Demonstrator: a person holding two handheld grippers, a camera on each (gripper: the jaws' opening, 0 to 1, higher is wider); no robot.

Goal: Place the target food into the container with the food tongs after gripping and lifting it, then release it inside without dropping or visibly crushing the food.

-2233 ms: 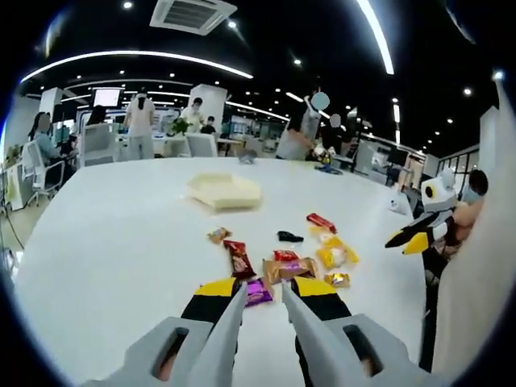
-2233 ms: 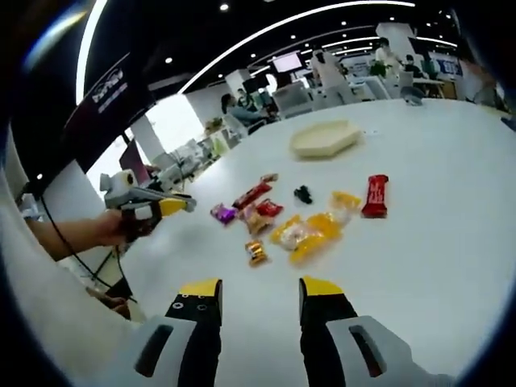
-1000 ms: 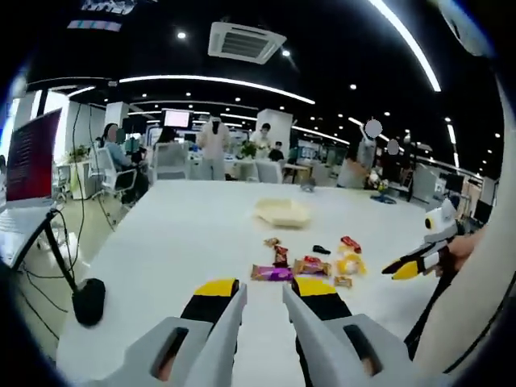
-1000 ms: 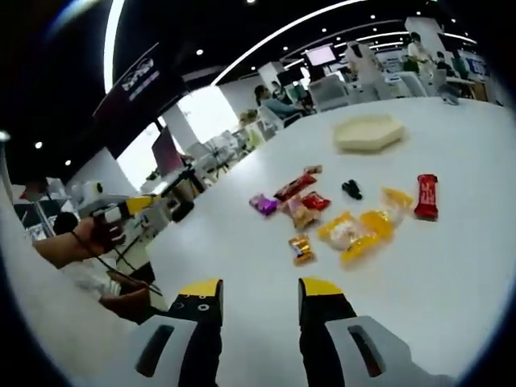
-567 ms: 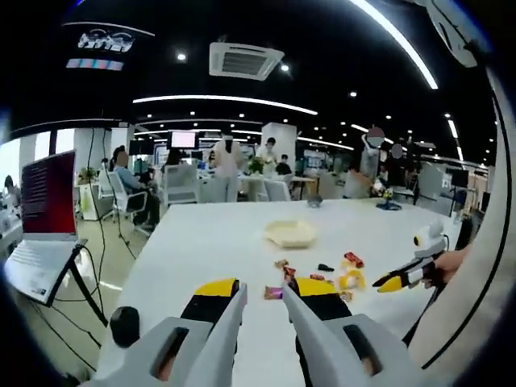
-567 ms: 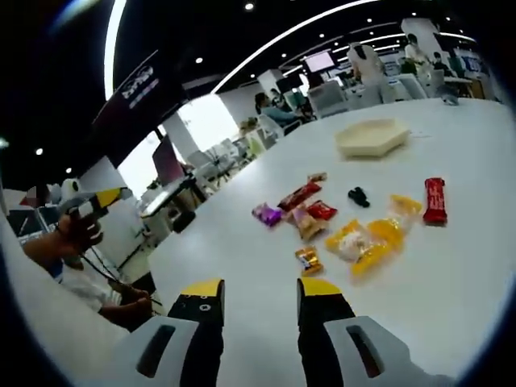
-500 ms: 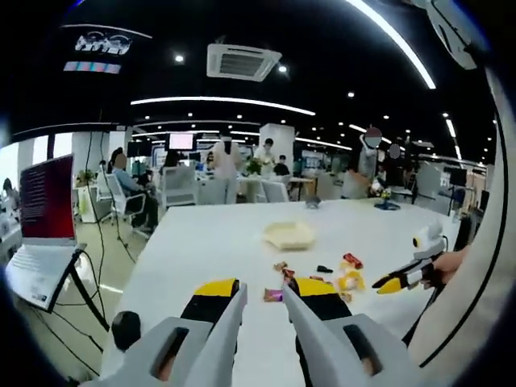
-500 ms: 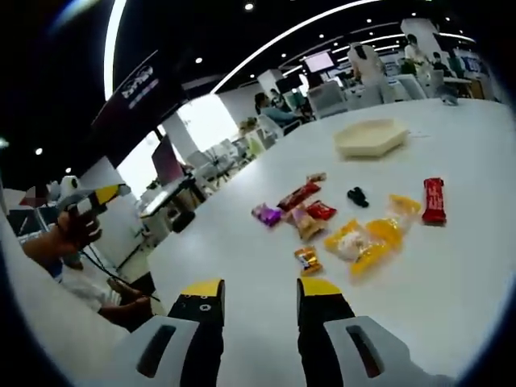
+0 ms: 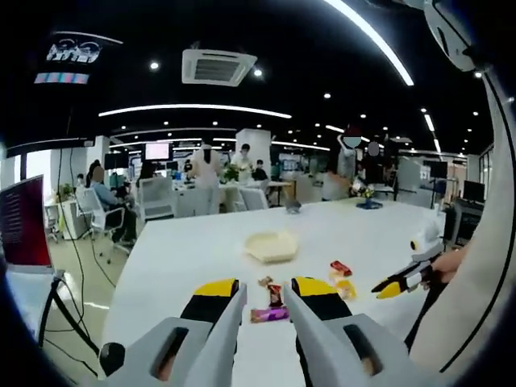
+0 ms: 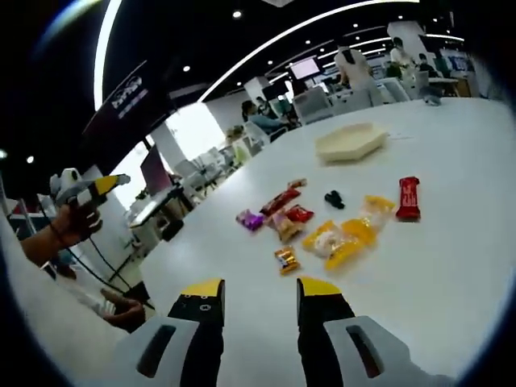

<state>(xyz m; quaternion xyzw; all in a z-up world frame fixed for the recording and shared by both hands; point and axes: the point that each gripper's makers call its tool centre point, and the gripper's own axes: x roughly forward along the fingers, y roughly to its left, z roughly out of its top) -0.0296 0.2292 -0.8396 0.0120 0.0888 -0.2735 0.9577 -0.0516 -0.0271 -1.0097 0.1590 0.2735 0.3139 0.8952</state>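
Both my grippers (image 9: 264,292) (image 10: 260,288) open, empty; crinkly wrapped snacks (image 10: 322,226) ahead, hexagonal cream tray (image 10: 349,143) beyond.

Wall sign (image 10: 127,91) lettering too blurred to read, no other legible text

Wrapped snacks (image 10: 322,222) lie scattered mid-frame on the white worktop (image 10: 451,266); the pale hexagonal container (image 10: 351,142) sits empty above them, well apart, upper right of centre

white table (image 9: 177,258), office chairs (image 9: 153,199), ceiling vent (image 9: 219,66), a monitor (image 9: 156,151).
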